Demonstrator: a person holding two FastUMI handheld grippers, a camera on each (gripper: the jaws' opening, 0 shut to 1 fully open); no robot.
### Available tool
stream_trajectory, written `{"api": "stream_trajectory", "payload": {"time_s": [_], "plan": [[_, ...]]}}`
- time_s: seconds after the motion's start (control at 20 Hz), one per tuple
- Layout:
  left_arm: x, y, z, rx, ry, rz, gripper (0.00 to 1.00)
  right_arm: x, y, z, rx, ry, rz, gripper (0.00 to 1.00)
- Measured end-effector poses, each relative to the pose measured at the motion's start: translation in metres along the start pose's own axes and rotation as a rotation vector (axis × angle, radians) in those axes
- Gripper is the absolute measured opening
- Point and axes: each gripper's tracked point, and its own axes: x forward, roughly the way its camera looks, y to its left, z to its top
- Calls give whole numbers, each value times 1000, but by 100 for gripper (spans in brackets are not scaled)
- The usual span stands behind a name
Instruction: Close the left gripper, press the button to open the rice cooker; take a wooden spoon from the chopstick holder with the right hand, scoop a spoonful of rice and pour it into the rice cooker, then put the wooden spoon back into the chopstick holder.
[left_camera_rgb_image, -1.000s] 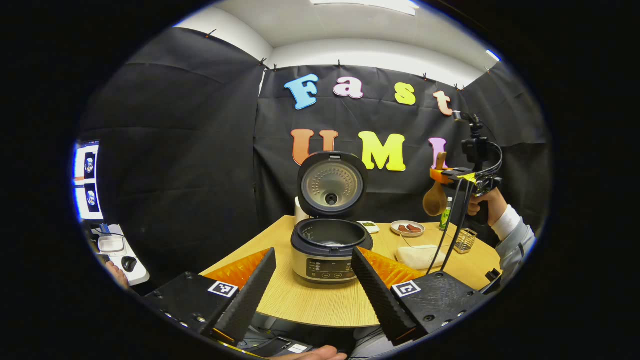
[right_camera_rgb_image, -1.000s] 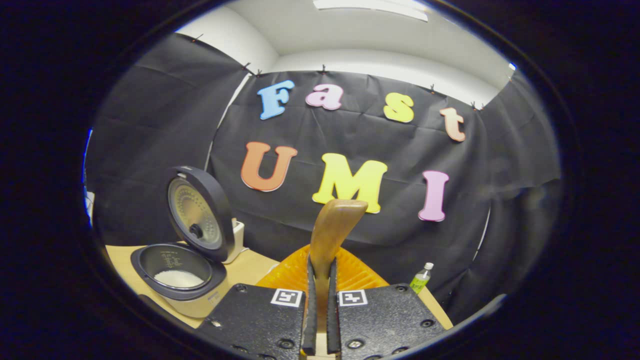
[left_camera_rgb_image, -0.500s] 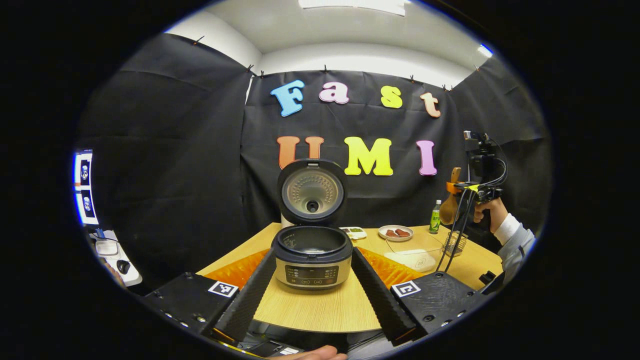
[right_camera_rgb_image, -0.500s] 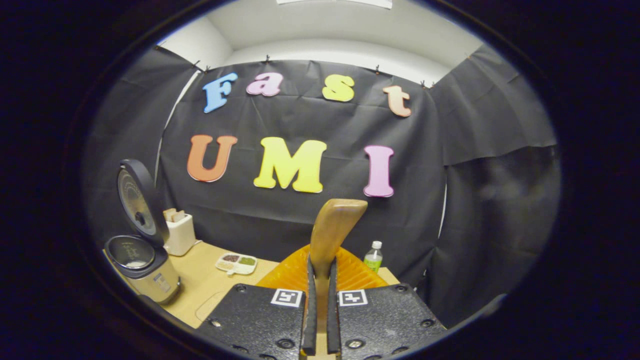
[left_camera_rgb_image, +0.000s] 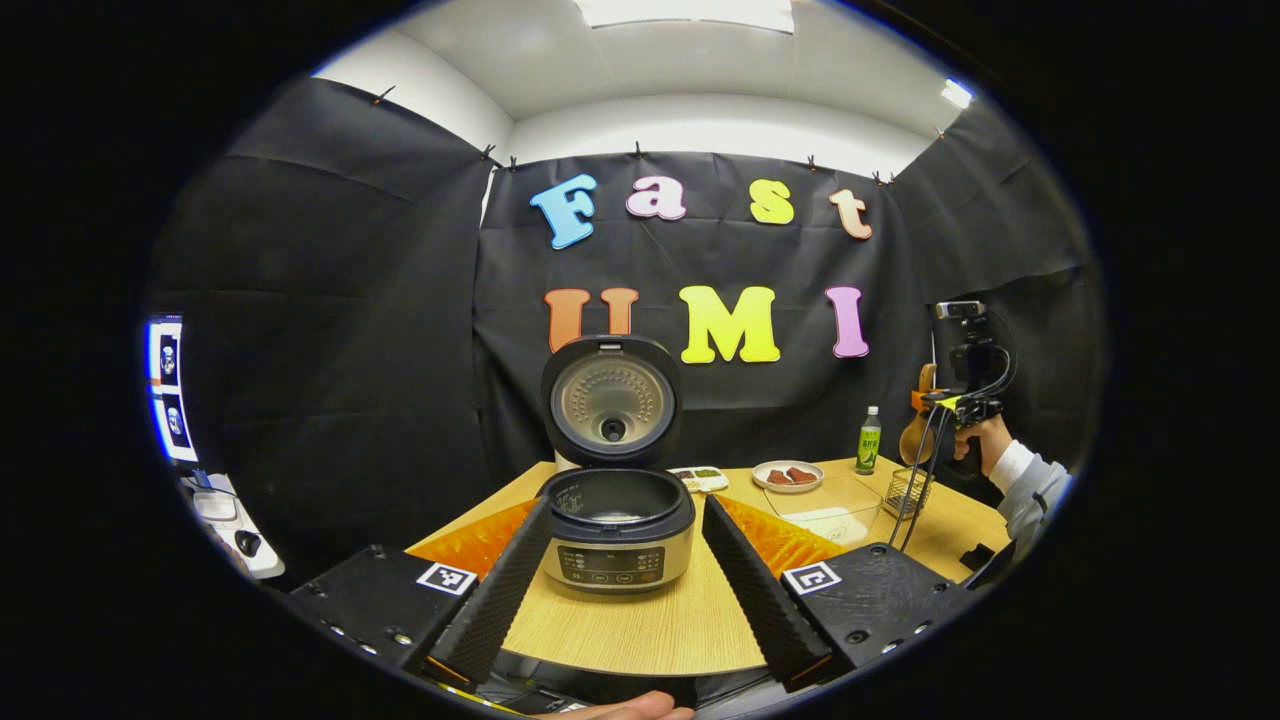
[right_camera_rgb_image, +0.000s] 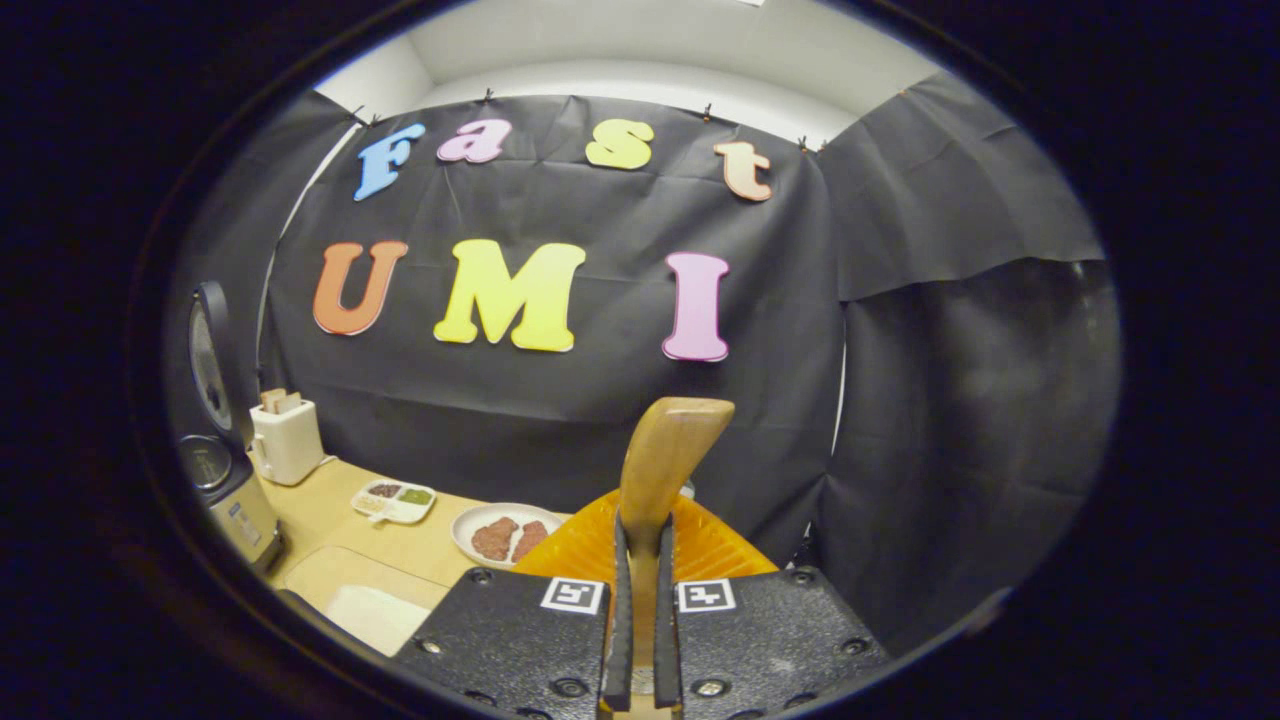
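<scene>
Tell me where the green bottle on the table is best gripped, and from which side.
Probably the green bottle is best gripped around its straight middle body, from the front, with fingers level. It stands upright and apart from the plate and wire chopstick holder, so the front approach looks free.

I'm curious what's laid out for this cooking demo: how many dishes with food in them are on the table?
2. A round plate with reddish-brown pieces sits right of a small divided tray, which lies nearer the white toaster. More could be hidden behind the right tongs.
</scene>
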Motion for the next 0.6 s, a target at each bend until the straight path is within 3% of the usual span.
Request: {"api": "stream_trajectory", "payload": {"time_s": [0.6], "plan": [[10,-3,-20,-5,50,-4,96,33,-21,-100,107,184,-4,18]]}}
